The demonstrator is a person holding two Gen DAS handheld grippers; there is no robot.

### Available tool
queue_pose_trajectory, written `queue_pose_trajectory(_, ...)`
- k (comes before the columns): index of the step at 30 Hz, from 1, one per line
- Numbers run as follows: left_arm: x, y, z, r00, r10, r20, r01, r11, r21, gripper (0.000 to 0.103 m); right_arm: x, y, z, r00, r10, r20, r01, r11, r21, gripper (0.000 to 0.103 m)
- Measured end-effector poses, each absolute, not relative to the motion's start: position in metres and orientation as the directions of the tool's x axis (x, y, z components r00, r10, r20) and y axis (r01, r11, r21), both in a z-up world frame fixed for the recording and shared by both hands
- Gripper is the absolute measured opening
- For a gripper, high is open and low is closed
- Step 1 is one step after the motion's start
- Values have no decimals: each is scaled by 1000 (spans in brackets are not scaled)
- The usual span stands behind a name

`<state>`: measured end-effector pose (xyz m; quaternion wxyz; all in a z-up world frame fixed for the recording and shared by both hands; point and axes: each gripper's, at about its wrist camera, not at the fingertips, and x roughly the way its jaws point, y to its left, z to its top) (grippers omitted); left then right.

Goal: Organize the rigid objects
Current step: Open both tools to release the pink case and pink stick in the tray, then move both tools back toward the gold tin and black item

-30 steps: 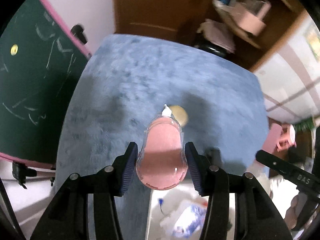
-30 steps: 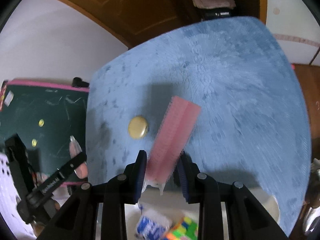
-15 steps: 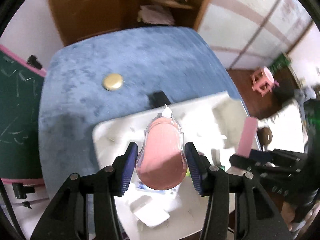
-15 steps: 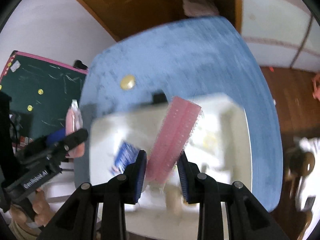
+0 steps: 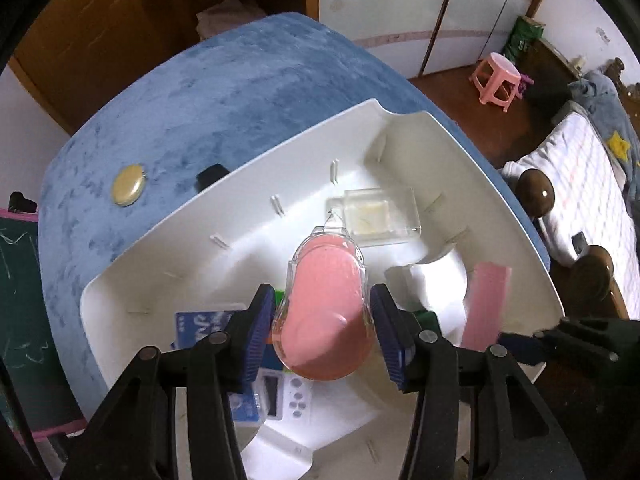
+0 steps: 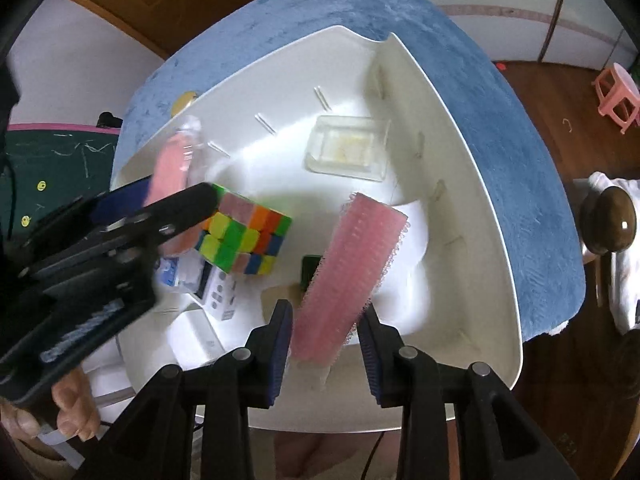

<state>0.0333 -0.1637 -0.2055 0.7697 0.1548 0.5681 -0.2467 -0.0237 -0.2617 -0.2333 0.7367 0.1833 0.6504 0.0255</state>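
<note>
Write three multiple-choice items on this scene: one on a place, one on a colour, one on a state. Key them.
1. Where does the clear box lie?
A. inside the white bin
B. on the blue cloth beside the bin
C. on the pink stool

2. What colour is the bottle in the left claw?
A. green
B. pink
C. yellow

3. How does the roller stand to the right claw?
A. it lies loose on the floor
B. it is between the jaws, over the bin
C. it rests on the cube

Key:
1 A, the box sits on the bin's floor near its far wall.
2 B, pink shows through its clear shell.
3 B, the roller's lower end sits between the blue pads, whose jaws have just been opening.
</note>
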Motion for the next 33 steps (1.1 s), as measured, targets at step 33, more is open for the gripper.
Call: queue_pose_trajectory(33, 120, -58, -107, 459, -183, -869, 289, 956, -48, 76, 52, -231, -163, 238, 291, -927, -96, 956, 276, 60)
